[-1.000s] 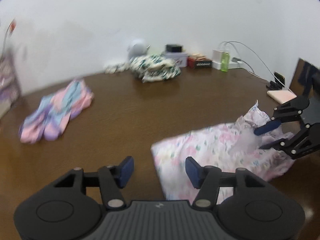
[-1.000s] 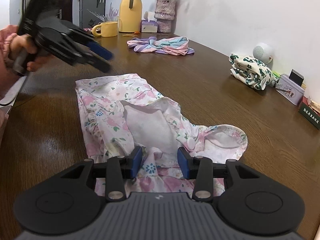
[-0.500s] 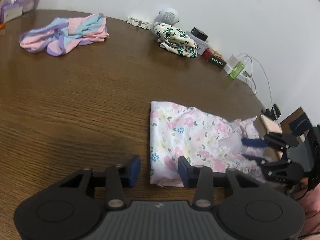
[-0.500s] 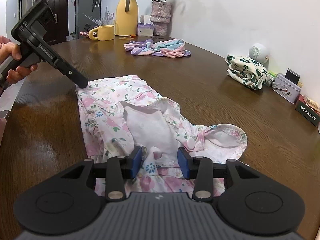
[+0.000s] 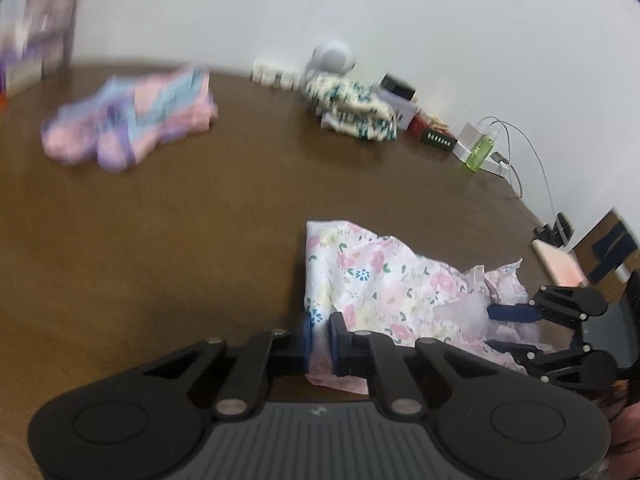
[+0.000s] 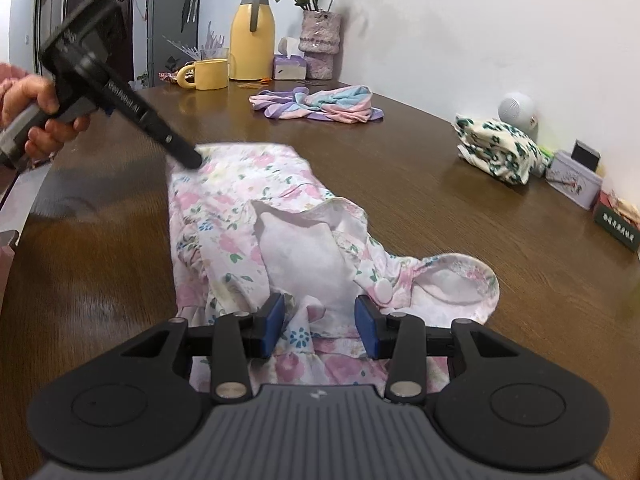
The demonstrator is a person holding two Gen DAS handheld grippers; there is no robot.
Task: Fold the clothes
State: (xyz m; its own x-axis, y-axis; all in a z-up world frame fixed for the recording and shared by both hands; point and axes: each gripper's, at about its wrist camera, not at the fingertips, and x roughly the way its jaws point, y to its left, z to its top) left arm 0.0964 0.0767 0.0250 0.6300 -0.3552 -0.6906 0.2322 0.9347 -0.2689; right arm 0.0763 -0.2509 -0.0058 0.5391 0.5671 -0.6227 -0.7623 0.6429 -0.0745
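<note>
You are working at a dark brown wooden table point(image 6: 460, 200) with a visible grain, set against a plain white wall point(image 6: 480, 20). At the far end stand a dark door point(image 6: 100, 24) and a tall grey cabinet point(image 6: 168, 20).

Three pieces of clothing lie on the table. The floral garment point(image 6: 248, 216), pink and white, is spread out nearest you, its pale lining turned up in the middle. A striped pastel garment point(image 6: 316, 104) lies bunched farther along, and a folded green-and-white one point(image 6: 496, 148) sits near the wall.

Also on the table are one yellow jug point(image 6: 252, 36), one yellow mug point(image 6: 206, 74), one vase point(image 6: 320, 44) with flowers, one tissue box point(image 6: 290, 66), one round white speaker point(image 6: 518, 108) and one small green bottle point(image 5: 480, 152) with cables behind it. Small boxes stand along the wall, too crowded to count surely.

Your left gripper point(image 5: 319, 336) has just been closing, and its jaws now pinch the near-left corner of the floral garment between the blue pads. Your right gripper point(image 6: 320, 326) sits at the opposite end with its jaws parted over the ruffled hem; the pads point(image 6: 274, 320) flank the cloth, and whether they press on it cannot be told.
</note>
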